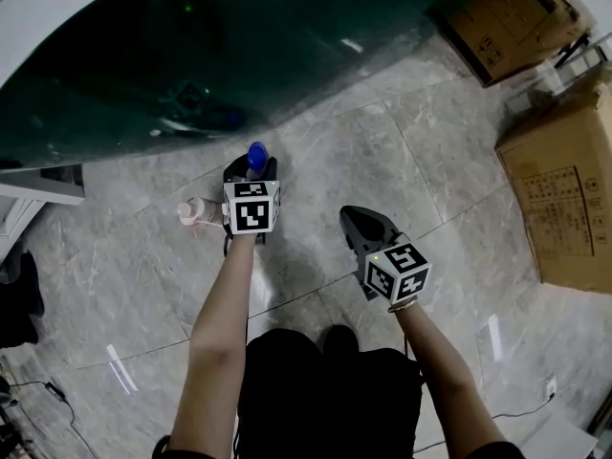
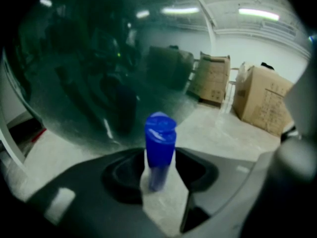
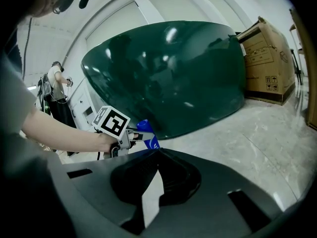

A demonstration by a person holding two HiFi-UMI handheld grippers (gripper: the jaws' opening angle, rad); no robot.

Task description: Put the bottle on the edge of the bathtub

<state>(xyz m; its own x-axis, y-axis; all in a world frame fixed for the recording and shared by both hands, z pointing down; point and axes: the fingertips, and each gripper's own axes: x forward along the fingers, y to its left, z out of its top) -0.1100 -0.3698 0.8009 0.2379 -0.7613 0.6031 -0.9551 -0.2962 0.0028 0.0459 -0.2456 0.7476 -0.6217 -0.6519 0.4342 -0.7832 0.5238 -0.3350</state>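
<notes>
A blue bottle (image 1: 256, 155) with a flip cap stands upright on the grey tiled floor, just in front of the dark green bathtub (image 1: 191, 55). My left gripper (image 1: 251, 172) reaches level toward it. In the left gripper view the bottle (image 2: 159, 152) sits between the two jaws of the left gripper (image 2: 159, 168), which lie close along both sides; I see no squeeze on it. My right gripper (image 1: 352, 216) hovers to the right, shut and empty, with its tips (image 3: 158, 151) meeting. From the right gripper view the left gripper (image 3: 134, 135) and the bottle (image 3: 148, 135) show before the tub (image 3: 168, 73).
A pale pink bottle (image 1: 196, 212) lies on the floor left of the left gripper. Cardboard boxes (image 1: 559, 194) stand at the right, another (image 1: 507, 17) at the far right. White equipment (image 1: 38, 189) and cables are at the left. A person (image 3: 54, 83) stands in the background.
</notes>
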